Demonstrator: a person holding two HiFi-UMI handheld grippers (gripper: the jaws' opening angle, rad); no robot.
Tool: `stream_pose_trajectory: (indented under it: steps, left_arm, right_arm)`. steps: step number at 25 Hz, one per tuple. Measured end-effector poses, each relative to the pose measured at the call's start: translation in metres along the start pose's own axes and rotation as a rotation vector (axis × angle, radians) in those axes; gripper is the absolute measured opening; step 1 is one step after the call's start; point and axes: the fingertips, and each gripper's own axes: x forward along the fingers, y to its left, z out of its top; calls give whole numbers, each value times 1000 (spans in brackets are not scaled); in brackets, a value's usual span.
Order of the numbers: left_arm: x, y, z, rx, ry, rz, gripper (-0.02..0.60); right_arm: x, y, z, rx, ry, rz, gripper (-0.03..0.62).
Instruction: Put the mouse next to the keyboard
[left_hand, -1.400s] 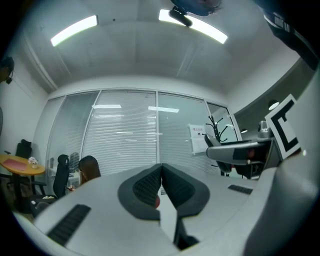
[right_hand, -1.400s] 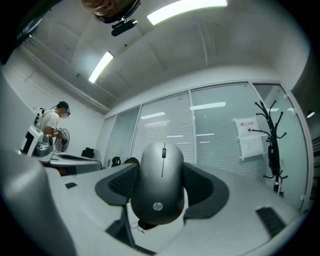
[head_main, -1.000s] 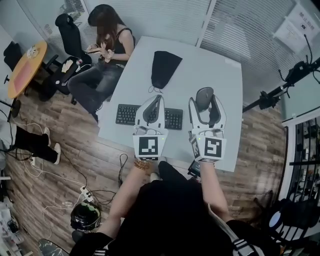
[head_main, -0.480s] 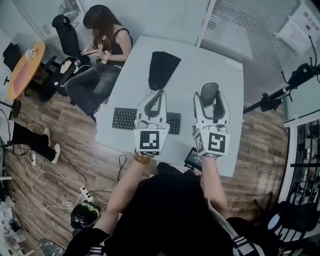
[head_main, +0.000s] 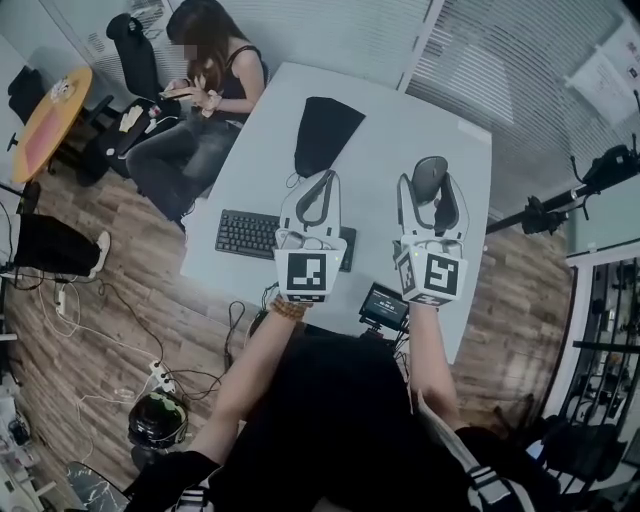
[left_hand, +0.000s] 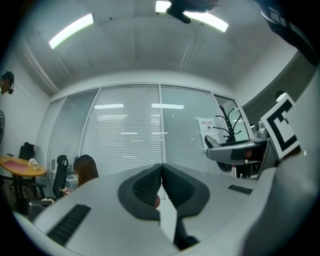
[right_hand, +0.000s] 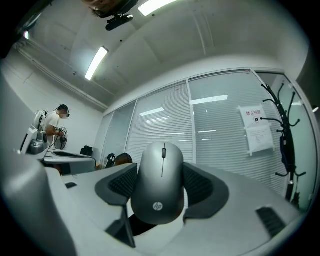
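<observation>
The mouse (right_hand: 161, 182) is a smooth grey oval with a thin scroll wheel on its centre line and a round hp logo near its tail. The right claw (head_main: 431, 200) grips it by both flanks over the table's (head_main: 400, 120) right half, short of the right edge. The keyboard (head_main: 245, 232) lies along the near edge, toward the left corner. Bare tabletop runs from its right end to the right edge. The left claw (left_hand: 161, 182) is pressed closed and empty above the keyboard's right end.
</observation>
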Motion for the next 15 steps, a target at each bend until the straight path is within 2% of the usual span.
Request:
stream_pose_trajectory:
  steps: [15]
  left_arm:
    - [8,17,-21,-5,18,14,12]
  right_arm:
    - [16,-4,-25,-13,41,-14,290]
